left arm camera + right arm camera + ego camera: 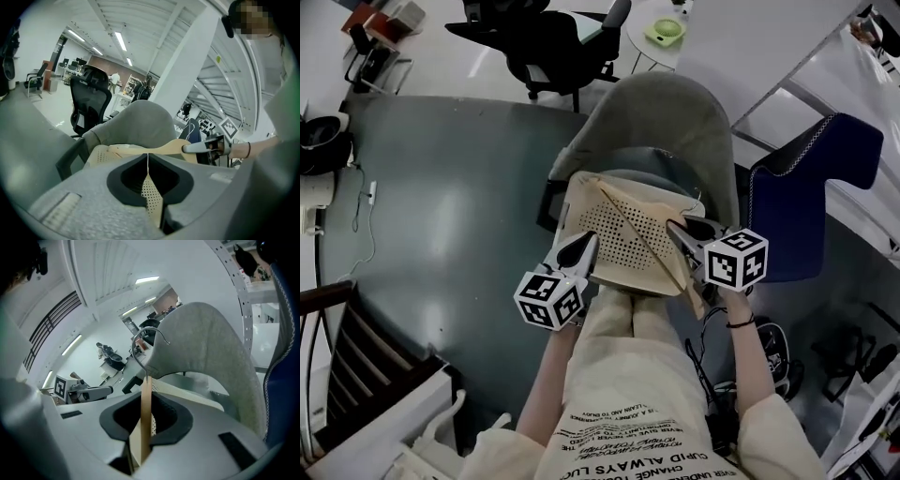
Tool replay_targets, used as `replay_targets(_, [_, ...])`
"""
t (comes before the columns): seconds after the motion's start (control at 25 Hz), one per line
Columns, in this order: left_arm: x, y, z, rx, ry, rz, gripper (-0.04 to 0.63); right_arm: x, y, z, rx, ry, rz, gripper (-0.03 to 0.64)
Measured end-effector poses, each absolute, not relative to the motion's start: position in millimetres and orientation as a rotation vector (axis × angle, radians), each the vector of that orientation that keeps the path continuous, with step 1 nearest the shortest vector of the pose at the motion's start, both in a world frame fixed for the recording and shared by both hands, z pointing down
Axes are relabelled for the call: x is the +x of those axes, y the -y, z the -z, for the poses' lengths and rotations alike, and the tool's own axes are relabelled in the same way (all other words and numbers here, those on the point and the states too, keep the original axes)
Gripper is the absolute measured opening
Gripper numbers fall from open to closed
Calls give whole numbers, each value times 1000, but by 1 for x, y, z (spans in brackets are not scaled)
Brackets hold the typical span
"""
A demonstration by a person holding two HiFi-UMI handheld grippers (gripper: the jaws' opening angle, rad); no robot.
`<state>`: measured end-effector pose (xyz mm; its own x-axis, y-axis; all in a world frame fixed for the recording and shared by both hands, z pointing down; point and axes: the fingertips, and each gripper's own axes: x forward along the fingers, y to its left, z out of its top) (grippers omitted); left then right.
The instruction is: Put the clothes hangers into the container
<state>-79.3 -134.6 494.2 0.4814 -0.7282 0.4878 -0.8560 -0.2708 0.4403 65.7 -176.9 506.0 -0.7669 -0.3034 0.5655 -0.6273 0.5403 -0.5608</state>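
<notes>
Grey office floor [450, 206], grey chair [675, 122]: we log left gripper [587, 242] pinching perforated container [577, 199] wall, right gripper [678, 228] clamped on wooden hanger [639, 232] across its mouth. Risk, we judge: hook [140, 364] snagging, tipping container.

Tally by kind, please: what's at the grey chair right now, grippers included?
Wooden hanger: 1
Perforated container: 1
Hand-held gripper: 2, the left hand-held gripper shut on the container's wall, the right hand-held gripper shut on the hanger
Total: 4
</notes>
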Motion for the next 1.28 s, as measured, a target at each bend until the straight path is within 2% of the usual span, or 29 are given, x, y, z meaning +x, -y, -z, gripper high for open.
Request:
replay_targets(0.6, [-75,132,-552,1996,1168,-288,25,54,168,-575,708,2242,-1246,57])
replay_targets(1.28, [-68,138,-594,1991,1095,-307,25,41,175,-611,649,2170,-1393,57])
